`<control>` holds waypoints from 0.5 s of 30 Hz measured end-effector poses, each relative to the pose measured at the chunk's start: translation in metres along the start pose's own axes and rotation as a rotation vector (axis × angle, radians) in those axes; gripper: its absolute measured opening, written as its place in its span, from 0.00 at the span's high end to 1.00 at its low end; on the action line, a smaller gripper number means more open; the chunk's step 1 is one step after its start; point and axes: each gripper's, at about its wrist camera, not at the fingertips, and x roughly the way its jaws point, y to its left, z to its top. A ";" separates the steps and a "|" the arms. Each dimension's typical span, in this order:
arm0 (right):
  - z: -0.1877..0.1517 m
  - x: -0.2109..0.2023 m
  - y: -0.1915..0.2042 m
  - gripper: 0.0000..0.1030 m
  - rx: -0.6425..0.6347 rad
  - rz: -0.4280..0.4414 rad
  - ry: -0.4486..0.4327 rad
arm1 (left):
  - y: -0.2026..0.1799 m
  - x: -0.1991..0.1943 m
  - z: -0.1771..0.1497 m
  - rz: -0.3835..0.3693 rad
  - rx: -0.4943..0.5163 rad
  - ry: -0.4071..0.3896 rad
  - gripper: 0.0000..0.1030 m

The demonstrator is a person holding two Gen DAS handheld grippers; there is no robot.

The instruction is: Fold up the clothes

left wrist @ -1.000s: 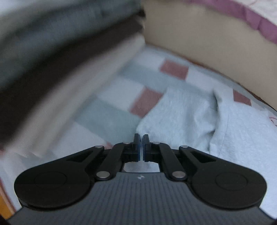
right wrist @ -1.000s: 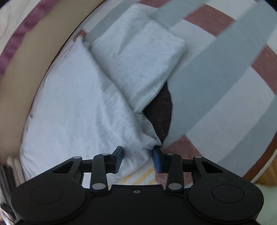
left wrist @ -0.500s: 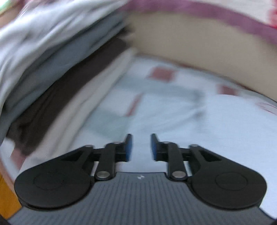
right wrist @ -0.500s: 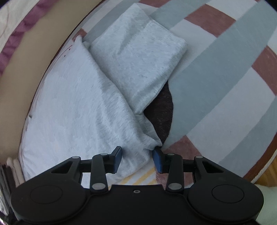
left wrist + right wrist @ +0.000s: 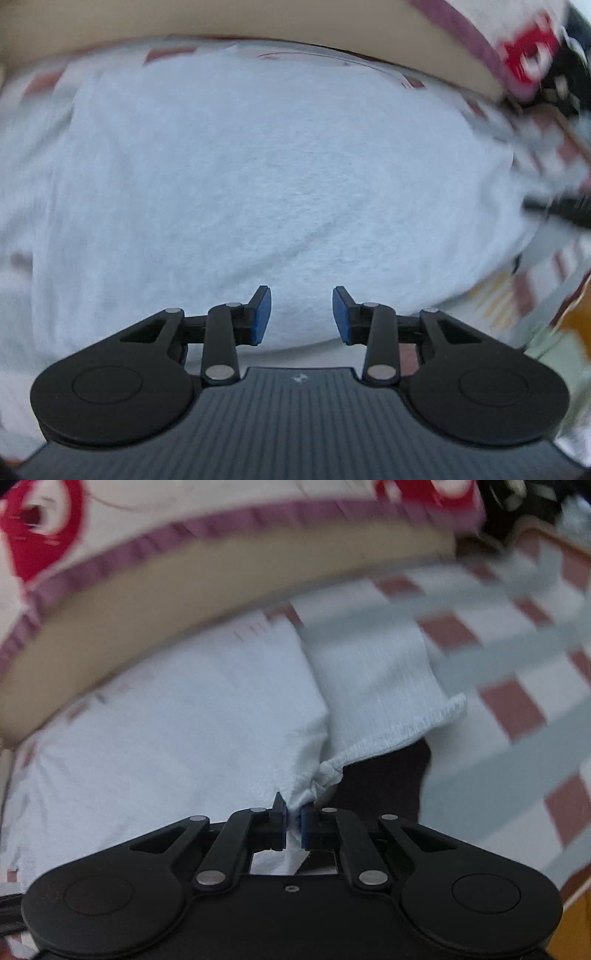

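Note:
A light grey T-shirt (image 5: 280,177) lies spread on a checked bedsheet (image 5: 517,701), one sleeve (image 5: 380,686) folded across its body. My left gripper (image 5: 301,315) hovers over the shirt's near hem, its jaws opening, with nothing between the blue pads (image 5: 263,314). My right gripper (image 5: 294,821) has its jaws closing on a bunched corner of the grey T-shirt (image 5: 184,720) near the sleeve hem, the cloth pinched between the pads and lifted a little. A dark patch of cloth (image 5: 384,779) shows under the sleeve.
A tan mattress edge (image 5: 184,602) with a purple-trimmed, red-patterned cover (image 5: 48,524) runs along the far side. Dark objects (image 5: 565,55) sit at the upper right in the left wrist view. An orange wooden floor (image 5: 576,325) shows past the bed's edge.
My left gripper swung away from the stack of folded clothes to over the grey shirt and opened. My right gripper shut on the shirt's corner and rose, pulling the cloth up.

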 end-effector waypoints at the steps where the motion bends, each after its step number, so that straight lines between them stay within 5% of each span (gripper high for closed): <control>1: 0.004 -0.003 0.004 0.92 -0.003 -0.004 -0.009 | -0.002 0.002 0.000 0.015 0.008 0.001 0.64; 5: -0.005 0.011 0.010 0.92 -0.028 -0.084 0.043 | 0.004 0.013 0.002 0.028 -0.043 0.056 0.63; 9: -0.003 0.036 0.011 0.92 -0.011 -0.067 0.073 | 0.009 0.014 0.005 0.035 -0.061 0.054 0.62; 15: 0.003 0.029 0.027 0.92 -0.112 -0.064 -0.032 | 0.034 0.019 0.011 -0.037 -0.195 0.094 0.61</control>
